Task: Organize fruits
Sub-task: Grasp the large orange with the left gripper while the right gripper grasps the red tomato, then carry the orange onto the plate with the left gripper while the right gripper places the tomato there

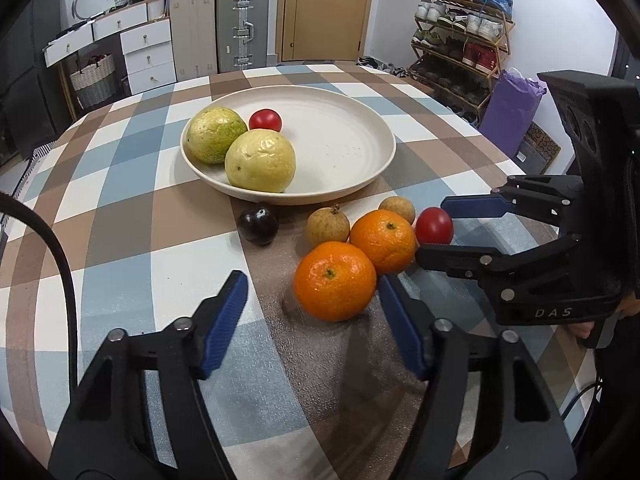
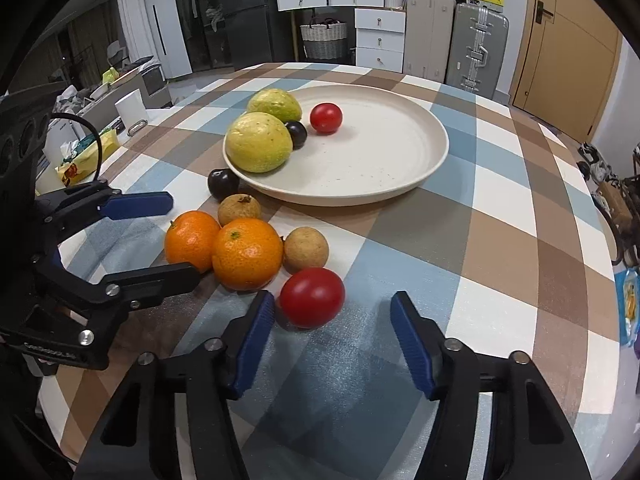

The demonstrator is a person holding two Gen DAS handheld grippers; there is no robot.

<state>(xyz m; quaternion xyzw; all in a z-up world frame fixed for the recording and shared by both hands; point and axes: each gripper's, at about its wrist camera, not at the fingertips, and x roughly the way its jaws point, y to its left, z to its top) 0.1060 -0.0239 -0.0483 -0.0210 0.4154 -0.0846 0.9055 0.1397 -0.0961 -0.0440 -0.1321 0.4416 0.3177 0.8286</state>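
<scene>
Two grippers hover with jaws apart: left gripper point(image 1: 312, 300) around the near orange point(image 1: 334, 280), right gripper point(image 2: 332, 320) around a red tomato point(image 2: 312, 297), both near the desk's front edge. Closing off-centre could roll either fruit into its neighbours, away from the plate point(image 1: 360, 184).

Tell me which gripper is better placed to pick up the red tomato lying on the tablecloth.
Right. The right gripper is open with the tomato just ahead of its fingertips; the left gripper faces an orange.
</scene>
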